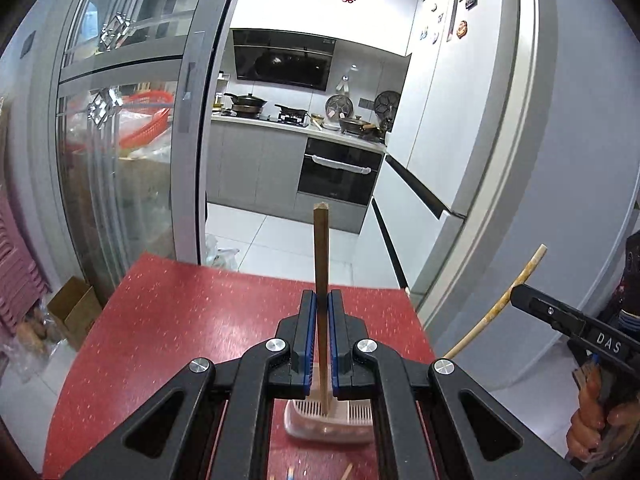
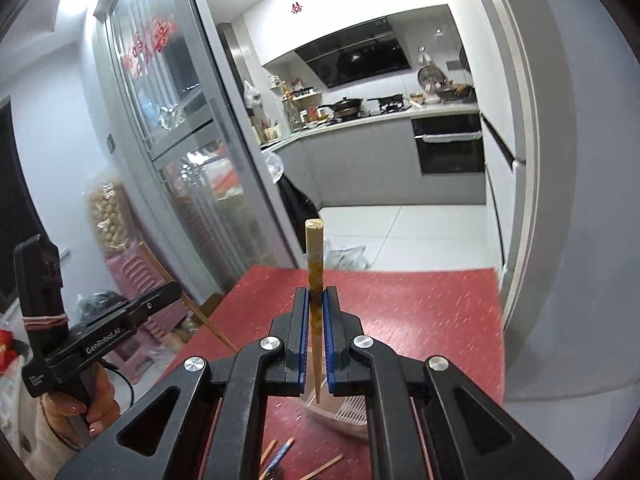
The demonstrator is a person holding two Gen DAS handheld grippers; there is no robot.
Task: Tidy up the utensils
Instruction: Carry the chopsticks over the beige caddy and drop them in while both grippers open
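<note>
My left gripper (image 1: 322,300) is shut on a dark brown wooden chopstick (image 1: 321,248) that stands upright, its thin tip just above a pinkish-white slotted utensil holder (image 1: 332,424) on the red table (image 1: 180,320). My right gripper (image 2: 316,296) is shut on a lighter wooden chopstick (image 2: 314,252), also upright, its tip above the same holder (image 2: 344,412). Each gripper shows in the other's view: the right one (image 1: 516,294) at the right with its chopstick (image 1: 504,300), the left one (image 2: 176,289) at the left with its chopstick (image 2: 160,268). Loose chopsticks (image 2: 280,456) lie on the table near me.
The red table's far edge (image 2: 380,270) meets an open doorway to a kitchen with a stove (image 1: 292,114) and oven (image 1: 340,172). A glass sliding door (image 1: 120,140) stands left, a white fridge (image 1: 460,100) right. A cardboard box (image 1: 74,308) sits on the floor left.
</note>
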